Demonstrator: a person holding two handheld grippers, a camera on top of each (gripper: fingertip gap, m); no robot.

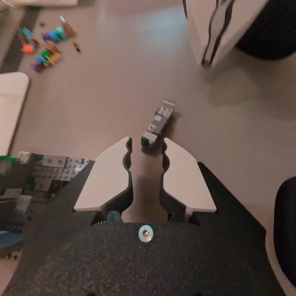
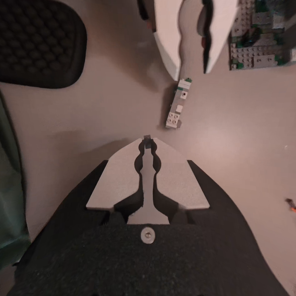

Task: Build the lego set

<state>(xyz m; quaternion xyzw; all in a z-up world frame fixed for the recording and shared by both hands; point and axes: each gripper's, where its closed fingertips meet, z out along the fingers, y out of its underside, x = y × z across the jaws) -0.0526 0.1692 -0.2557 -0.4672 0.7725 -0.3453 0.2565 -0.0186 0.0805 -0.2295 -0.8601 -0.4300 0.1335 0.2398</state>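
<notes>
Lay on the worktop (image 1: 112, 99): long grey-and-green lego strip (image 1: 157, 126), just beyond the left tool (image 1: 147, 141), spread and empty. Pinched at the tips of the right tool (image 2: 147, 139): small dark lego piece (image 2: 147, 142), strip at 1 o'clock. Grey studded build (image 2: 262, 46) farther off at 2 o'clock; blurred coloured bricks (image 1: 46, 46) at 10 o'clock of the left tool.

Two wrist cameras facing each other, both angled down over the tabletop (image 1: 112, 96)

Each looks forward along its own jaws from close above (the left one is motion-blurred); both take in the long grey brick strip (image 1: 156, 126) (image 2: 177, 104) from opposite ends, plus the grey build (image 1: 52, 169) (image 2: 262, 48).
</notes>
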